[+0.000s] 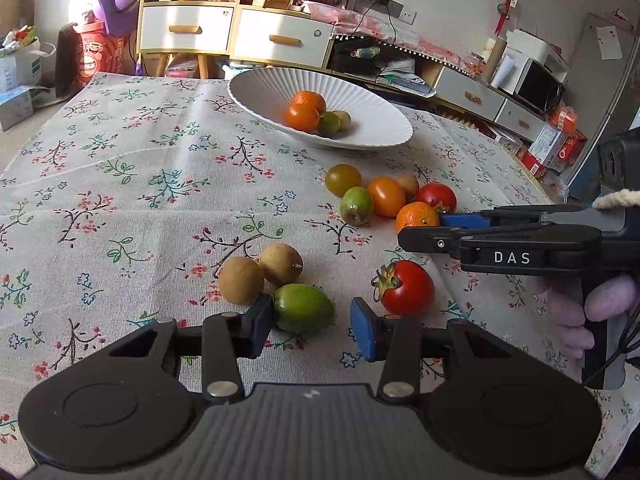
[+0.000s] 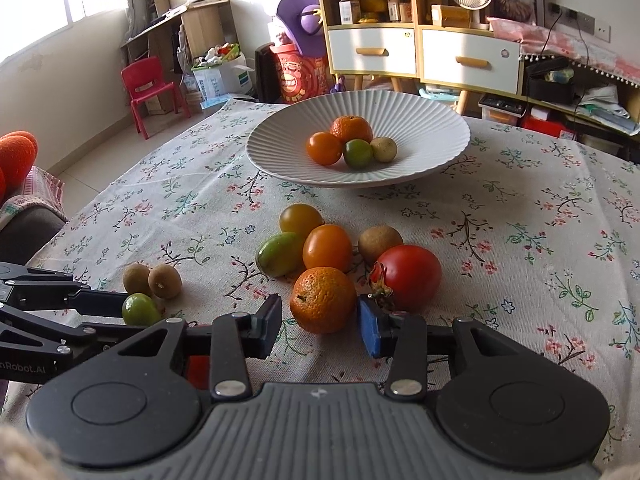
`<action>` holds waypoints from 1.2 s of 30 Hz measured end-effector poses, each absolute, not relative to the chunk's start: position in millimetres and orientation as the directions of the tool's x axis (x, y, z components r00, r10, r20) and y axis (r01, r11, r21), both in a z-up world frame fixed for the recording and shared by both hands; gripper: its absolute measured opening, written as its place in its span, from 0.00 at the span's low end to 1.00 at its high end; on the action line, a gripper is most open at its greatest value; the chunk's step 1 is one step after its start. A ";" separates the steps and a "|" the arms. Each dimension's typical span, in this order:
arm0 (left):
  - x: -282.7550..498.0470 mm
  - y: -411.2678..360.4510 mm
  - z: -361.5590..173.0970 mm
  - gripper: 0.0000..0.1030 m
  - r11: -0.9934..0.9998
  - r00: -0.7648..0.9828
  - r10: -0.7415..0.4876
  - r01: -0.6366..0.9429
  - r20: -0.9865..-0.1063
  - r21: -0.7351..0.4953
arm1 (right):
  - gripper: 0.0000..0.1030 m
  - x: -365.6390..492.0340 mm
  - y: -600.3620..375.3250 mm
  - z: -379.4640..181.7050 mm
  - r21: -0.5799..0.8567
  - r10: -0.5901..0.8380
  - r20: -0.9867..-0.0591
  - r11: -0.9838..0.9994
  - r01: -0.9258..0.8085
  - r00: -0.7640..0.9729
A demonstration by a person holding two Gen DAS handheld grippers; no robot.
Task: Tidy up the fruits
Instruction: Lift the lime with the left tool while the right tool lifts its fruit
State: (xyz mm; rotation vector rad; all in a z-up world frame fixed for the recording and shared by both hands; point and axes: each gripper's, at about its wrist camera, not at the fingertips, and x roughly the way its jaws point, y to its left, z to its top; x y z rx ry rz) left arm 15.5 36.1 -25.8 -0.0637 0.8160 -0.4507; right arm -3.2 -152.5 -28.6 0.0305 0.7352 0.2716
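A white ribbed bowl [image 1: 360,136] [image 2: 432,160] at the table's far side holds several fruits. My left gripper [image 1: 314,326] is open, low over the cloth, its jaws around a green lime [image 1: 304,308] [image 2: 140,309], the left pad touching it. Two brown longans [image 1: 260,272] lie just beyond, a red tomato [image 1: 406,288] to the right. My right gripper [image 2: 320,324] is open around a mandarin [image 2: 323,299] [image 1: 416,216]; its right pad is beside a red tomato [image 2: 410,276]. Several more fruits [image 2: 327,246] lie behind the mandarin.
A floral tablecloth [image 1: 120,184] covers the table. Cabinets with drawers [image 2: 420,52], a fan and clutter stand beyond the far edge. A red child's chair [image 2: 150,88] is on the floor at the left.
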 end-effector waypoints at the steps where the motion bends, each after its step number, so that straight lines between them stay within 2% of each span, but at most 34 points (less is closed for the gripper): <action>1: 15.7 36.3 -25.8 0.28 0.904 0.596 -0.412 0.363 -0.689 -0.226 | 0.38 -2.9 -152.3 -28.4 0.122 0.255 -0.658 0.965 -0.234 0.709; 5: 18.0 36.7 -25.6 0.21 0.901 0.590 -0.415 0.371 -0.693 -0.224 | 0.32 -2.6 -152.3 -28.0 0.123 0.255 -0.653 0.965 -0.232 0.713; 17: 17.2 33.0 -17.2 0.21 0.882 0.587 -0.447 0.414 -0.675 -0.225 | 0.30 -5.5 -149.6 -22.1 0.125 0.268 -0.647 0.961 -0.248 0.714; 36: 47.3 8.3 15.9 0.21 0.854 0.613 -0.510 0.441 -0.604 -0.274 | 0.30 1.2 -160.8 9.3 0.166 0.272 -0.571 0.962 -0.216 0.774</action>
